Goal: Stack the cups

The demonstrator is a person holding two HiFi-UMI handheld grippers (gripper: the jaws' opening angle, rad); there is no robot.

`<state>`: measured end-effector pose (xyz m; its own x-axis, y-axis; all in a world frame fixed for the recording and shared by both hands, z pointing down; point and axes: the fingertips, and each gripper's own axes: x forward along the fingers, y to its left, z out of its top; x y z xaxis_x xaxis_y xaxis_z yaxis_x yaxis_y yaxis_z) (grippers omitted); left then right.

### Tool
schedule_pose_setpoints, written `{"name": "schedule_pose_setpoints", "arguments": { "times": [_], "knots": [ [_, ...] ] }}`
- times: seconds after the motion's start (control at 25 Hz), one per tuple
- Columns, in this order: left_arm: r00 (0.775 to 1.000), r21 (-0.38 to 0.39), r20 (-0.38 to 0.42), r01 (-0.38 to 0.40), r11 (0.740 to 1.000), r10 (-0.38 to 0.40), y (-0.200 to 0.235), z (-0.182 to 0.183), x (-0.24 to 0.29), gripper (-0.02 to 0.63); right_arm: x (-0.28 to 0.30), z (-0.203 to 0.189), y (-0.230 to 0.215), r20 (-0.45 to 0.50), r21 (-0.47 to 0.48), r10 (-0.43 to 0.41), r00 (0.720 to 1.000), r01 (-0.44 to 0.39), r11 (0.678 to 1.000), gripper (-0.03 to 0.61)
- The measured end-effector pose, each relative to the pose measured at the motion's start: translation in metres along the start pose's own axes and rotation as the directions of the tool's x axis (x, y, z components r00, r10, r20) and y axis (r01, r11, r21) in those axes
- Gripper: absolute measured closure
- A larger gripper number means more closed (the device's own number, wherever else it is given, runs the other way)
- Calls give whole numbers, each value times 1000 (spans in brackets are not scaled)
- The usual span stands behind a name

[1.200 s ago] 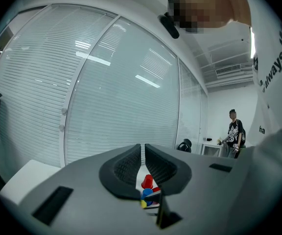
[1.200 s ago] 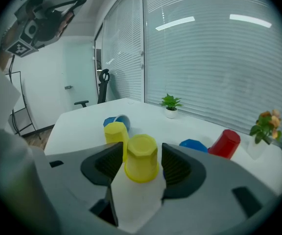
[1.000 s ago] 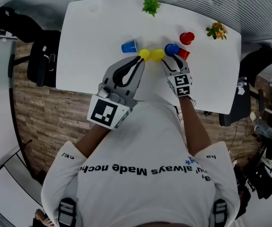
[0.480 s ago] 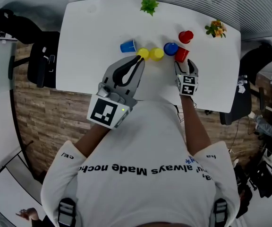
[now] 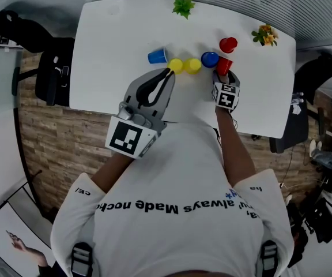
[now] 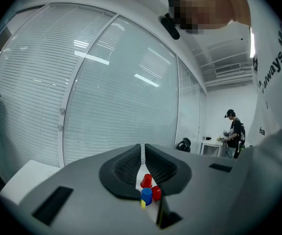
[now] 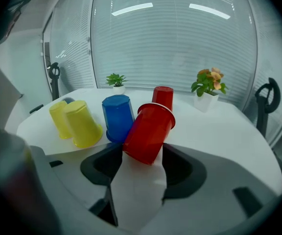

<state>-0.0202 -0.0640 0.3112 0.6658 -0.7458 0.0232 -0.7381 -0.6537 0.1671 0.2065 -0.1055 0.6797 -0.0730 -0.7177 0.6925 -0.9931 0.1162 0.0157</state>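
Table [image 5: 114, 51]: white, carrying six cups and two small potted plants. Left gripper [image 5: 169, 71]: held over the near table edge, jaws clenched together with nothing between them, tips just beside the nearer of the yellow cups [image 5: 176, 66].

Right gripper [image 7: 142, 149]: jaws closing on the red cup [image 7: 148, 133], both pads against its sides. That cup is tilted, rim pointing away and to the right, leaning close against the blue cup [image 7: 117, 117], which stands mouth down at its left.

The yellow cups sit side by side left of the blue cup, touching or nearly so. Second red cup [image 7: 163, 97]: mouth down, behind the gripped one, apart from it. Second blue cup [image 5: 157, 56]: at the far left of the row.

Green plant [image 5: 183, 6]: far edge, centre. Flowering plant [image 5: 265, 36]: far right corner.
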Motion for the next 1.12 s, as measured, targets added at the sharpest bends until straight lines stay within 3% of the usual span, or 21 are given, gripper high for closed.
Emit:
{"name": "schedule_pose_setpoints", "arguments": {
  "times": [0.24,0.76,1.12],
  "knots": [
    [1000,-7,-2,-6,1000,6,0,-1,-1,572,-11,-1,-8,8,10,-10,1000,10,1000,314],
    [1000,-13,8,15,1000,-15,-8,0,2,572,-60,8,-3,71,-128,4,997,5,992,321],
    [1000,-19,7,-7,1000,7,-1,-3,-1,572,-116,52,33,108,-260,143,984,-111,959,322]
  ]
}}
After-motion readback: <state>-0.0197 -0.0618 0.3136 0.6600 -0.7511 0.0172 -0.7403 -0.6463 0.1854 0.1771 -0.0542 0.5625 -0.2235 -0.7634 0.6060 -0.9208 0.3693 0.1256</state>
